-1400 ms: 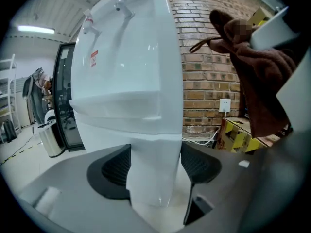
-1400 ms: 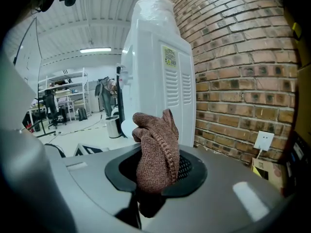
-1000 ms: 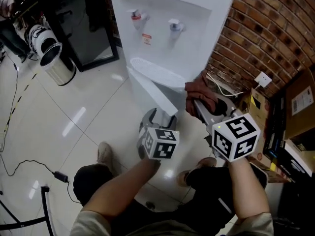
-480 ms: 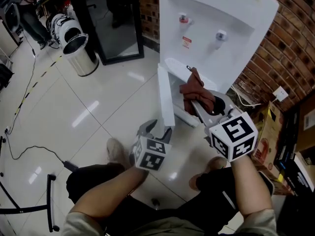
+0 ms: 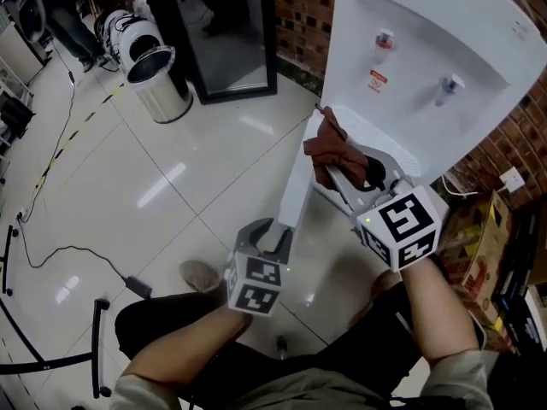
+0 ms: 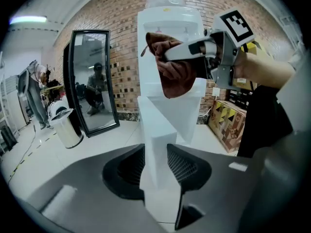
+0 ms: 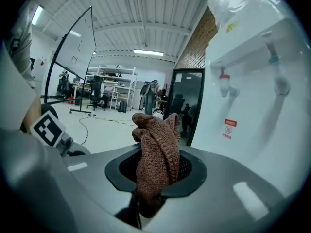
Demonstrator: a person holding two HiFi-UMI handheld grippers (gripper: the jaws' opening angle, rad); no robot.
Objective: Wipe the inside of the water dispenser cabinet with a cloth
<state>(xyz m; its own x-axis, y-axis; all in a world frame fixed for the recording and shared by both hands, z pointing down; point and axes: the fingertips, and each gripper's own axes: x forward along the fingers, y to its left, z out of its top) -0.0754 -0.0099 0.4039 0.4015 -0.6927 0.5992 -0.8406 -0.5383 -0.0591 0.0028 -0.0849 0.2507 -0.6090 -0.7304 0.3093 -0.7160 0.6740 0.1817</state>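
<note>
Nearest the person, the left claw (image 5: pixel 272 233) is clamping the free edge of the white cabinet door (image 5: pixel 295 196). Its jaws have just been closing, and in the left gripper view the pads are pressing on both faces of the panel. Just beyond, the right claw (image 5: pixel 342 171) is gripping a bunched brown cloth (image 5: pixel 328 147), its jaws narrowed on the lower folds while the rest is standing up above them. It is holding the cloth at the front of the water dispenser (image 5: pixel 444 32), beside the open door and not yet inside the cabinet.

The step in hand looks to be gaining access: the door is being held aside while the cloth is waiting at the opening. The next move is calling for keeping the door wide and steering the cloth low into the cabinet, onto an inner wall.

Counting: two claws, one cloth, one door, one dispenser with two taps (image 5: pixel 385 39), and farther off one bin (image 5: pixel 161 92) and one mirror (image 5: pixel 226 32).
</note>
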